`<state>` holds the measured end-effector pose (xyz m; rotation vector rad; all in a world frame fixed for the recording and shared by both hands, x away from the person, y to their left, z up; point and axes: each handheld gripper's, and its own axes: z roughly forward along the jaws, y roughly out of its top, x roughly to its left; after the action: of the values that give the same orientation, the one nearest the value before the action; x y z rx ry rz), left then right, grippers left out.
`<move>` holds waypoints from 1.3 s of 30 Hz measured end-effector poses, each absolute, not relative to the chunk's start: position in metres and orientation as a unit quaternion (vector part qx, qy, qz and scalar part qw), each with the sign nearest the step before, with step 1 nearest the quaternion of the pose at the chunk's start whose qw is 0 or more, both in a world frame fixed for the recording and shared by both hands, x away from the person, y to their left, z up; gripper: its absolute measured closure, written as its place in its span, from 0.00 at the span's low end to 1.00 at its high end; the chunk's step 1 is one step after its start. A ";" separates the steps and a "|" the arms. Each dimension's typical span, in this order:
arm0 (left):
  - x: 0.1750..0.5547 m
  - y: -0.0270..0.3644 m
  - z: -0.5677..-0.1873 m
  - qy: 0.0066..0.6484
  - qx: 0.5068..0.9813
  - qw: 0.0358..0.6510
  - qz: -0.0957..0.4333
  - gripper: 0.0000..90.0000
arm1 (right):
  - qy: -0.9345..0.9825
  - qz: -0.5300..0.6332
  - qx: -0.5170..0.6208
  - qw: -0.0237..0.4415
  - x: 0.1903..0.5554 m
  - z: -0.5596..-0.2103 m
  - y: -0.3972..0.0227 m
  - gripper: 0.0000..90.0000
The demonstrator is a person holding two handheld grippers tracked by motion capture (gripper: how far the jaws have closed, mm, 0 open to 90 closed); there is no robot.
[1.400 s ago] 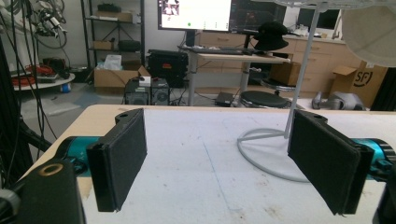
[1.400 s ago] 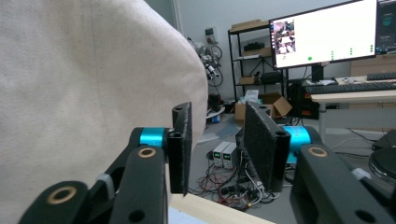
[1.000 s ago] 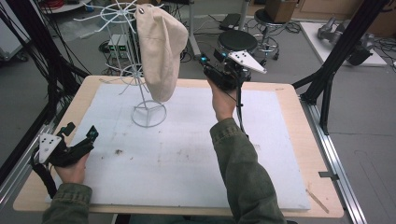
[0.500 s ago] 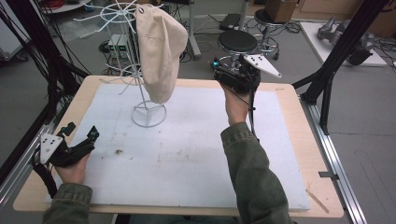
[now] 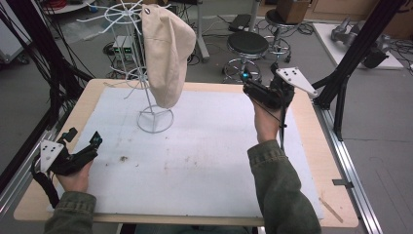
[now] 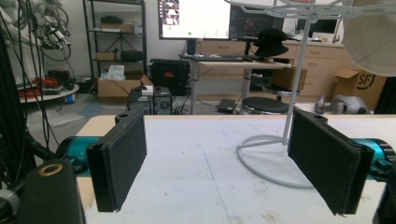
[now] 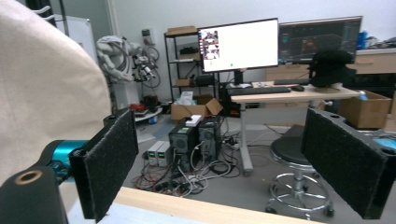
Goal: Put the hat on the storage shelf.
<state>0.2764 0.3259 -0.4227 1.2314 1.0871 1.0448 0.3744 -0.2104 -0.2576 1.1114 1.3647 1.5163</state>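
Observation:
A beige cap (image 5: 168, 53) hangs on a white wire stand (image 5: 155, 118) at the far left of the white mat. My right gripper (image 5: 257, 78) is held above the table's far edge, to the right of the cap and apart from it. Its jaws have just been opening and stand open with nothing between them (image 7: 229, 163). The cap (image 7: 42, 93) fills the left side of the right gripper view. My left gripper (image 5: 85, 137) rests open near the front left corner. It faces the stand's ring base (image 6: 275, 158), with nothing between its jaws (image 6: 224, 163).
The white mat (image 5: 204, 156) covers most of the wooden table (image 5: 311, 146). Black frame posts (image 5: 350, 63) rise at both sides. Beyond the far edge are a black stool (image 5: 248, 44), computer cases and cables on the floor (image 7: 191, 140), and a desk with monitors (image 7: 238, 44).
My right hand has moved to the right along the far edge, away from the cap, with its jaws wider than before. The left hand has stayed put.

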 end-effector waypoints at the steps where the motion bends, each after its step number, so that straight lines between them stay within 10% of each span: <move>1: 0.276 0.326 -0.423 0.461 0.524 0.561 0.446 0.22 | 0.536 0.598 0.441 0.399 0.371 -0.258 -0.214 0.12; 39: 0.275 0.325 -0.422 0.461 0.523 0.560 0.447 0.22 | 0.525 0.539 0.491 0.439 0.315 -0.326 -0.276 0.12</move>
<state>0.2750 0.3248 -0.4219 1.2332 1.0869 1.0528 0.3148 -0.2760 -0.3255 1.2206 1.3059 1.3393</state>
